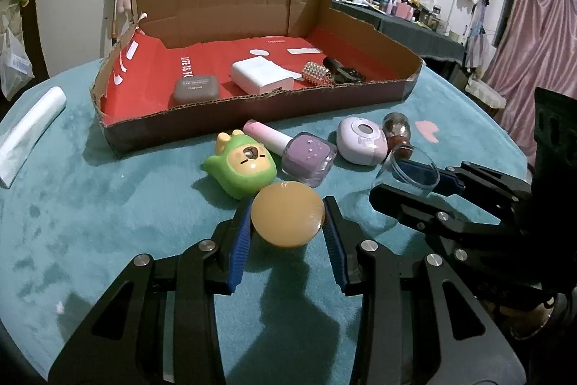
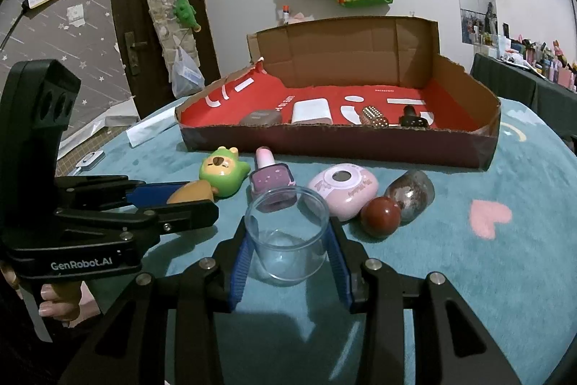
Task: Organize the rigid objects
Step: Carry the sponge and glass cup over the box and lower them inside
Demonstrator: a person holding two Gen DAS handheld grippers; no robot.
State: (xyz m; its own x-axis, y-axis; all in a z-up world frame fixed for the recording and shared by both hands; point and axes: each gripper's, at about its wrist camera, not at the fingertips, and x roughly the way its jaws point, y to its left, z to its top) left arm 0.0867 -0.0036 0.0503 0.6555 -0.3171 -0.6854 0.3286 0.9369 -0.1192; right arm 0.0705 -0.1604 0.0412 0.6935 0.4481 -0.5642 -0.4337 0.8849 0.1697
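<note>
Left gripper [image 1: 286, 215] fingers clamp the smooth, stiff orange disc [image 1: 287, 213] at its rim; right gripper [image 2: 287, 233] fingers hold the slippery, breakable clear cup [image 2: 287, 237] by its sides.

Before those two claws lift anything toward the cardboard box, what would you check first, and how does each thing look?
1. Left gripper shut on the orange disc: ok.
2. Right gripper shut on the clear cup: ok.
3. Cup upright, with nothing visible inside: ok.
4. Free red floor in the cardboard box: ok.
5. Green bear toy touching the disc: cannot tell.
</note>
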